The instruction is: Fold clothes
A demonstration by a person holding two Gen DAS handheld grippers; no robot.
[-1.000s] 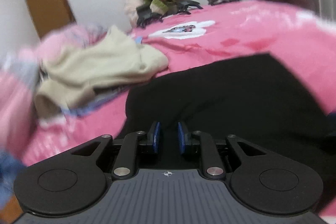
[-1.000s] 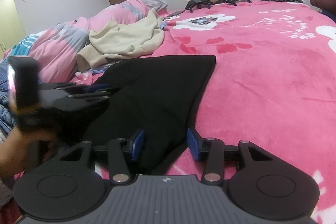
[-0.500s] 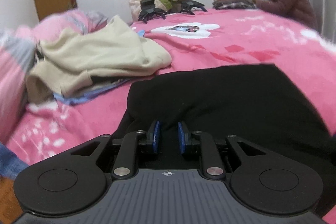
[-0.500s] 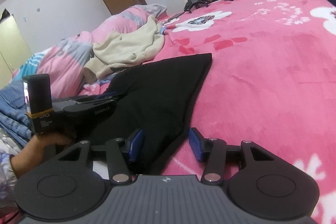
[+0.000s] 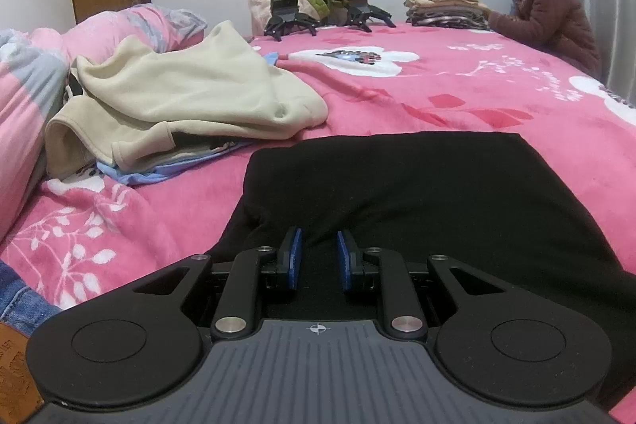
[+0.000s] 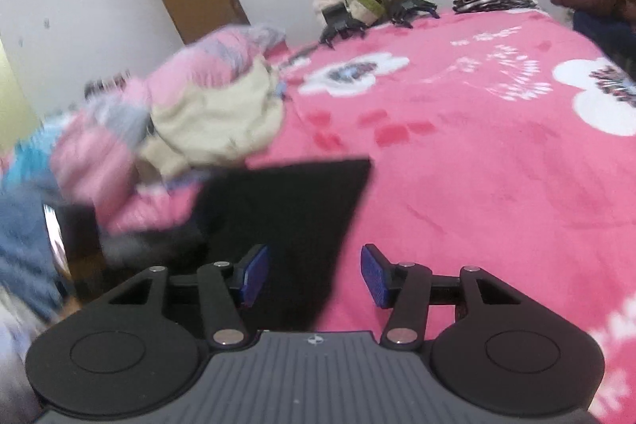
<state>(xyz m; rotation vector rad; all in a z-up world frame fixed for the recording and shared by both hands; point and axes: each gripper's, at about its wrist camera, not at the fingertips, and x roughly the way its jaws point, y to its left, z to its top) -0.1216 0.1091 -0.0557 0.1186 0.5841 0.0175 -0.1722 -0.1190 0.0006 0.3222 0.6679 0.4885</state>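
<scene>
In the left wrist view, our left gripper [image 5: 317, 259] keeps its blue pads [image 5: 294, 256] narrow with a small gap, and we cannot tell whether they pinch the black garment [image 5: 417, 193], which lies flat on the pink blanket [image 5: 457, 94] under and ahead of the fingers, its long axis running away from them. In the right wrist view, our right gripper [image 6: 314, 275] has its jaws opening, pads clear of the cloth; the garment's [image 6: 294, 209] right edge passes between the fingers, the rest stretching ahead and left.
</scene>
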